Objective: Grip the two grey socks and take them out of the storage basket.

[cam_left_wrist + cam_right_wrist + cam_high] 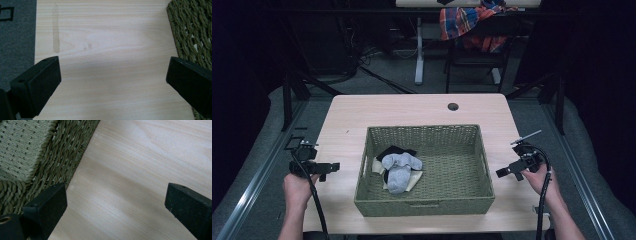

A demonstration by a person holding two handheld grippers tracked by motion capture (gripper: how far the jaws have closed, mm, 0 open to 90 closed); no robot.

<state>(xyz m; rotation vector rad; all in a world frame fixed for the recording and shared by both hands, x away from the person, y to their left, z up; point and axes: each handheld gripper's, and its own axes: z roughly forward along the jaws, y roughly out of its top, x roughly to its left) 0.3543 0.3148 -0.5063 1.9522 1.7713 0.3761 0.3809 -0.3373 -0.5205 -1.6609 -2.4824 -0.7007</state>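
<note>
We hold the left gripper [334,166] just left of the green woven rectangular basket [424,206], jaws spread wide with nothing between them. The right gripper [499,173] sits just right of it, equally wide and empty. Inside the basket's left half lies a crumpled grey sock [401,167].

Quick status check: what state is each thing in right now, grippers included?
Left gripper: open, empty, beside the basket.
Right gripper: open, empty, beside the basket.
Basket: upright on the table.
Grey sock: crumpled in the basket.
Black cloth: lying under the sock.
</note>
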